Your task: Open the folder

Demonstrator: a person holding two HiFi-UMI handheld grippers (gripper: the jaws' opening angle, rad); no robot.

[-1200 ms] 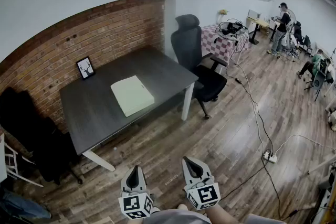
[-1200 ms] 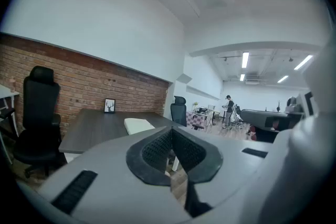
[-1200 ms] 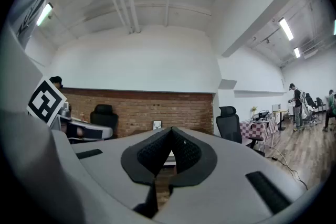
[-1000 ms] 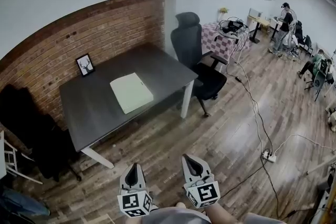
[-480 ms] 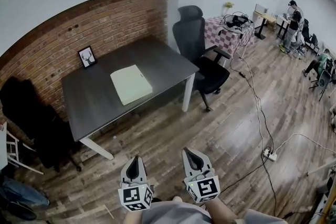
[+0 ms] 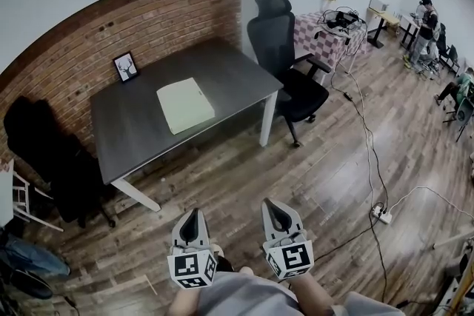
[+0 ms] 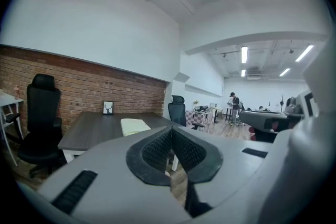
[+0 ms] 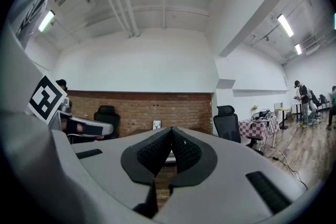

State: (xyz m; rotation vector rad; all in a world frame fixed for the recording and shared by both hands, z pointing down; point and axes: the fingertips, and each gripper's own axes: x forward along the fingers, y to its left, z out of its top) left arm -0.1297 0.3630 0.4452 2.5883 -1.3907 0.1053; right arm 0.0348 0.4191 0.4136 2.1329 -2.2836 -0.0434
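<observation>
Left gripper (image 6: 191,229) and right gripper (image 6: 278,222), jaws closed and empty, well apart from the closed folder (image 6: 185,106) on the table (image 6: 133,144).

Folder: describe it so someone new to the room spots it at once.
Find the brick wall; a dark desk stands against it. The folder lies flat near the desk's middle. It is the only pale slab there; the one other item, a small framed picture, stands upright at the wall edge.
</observation>
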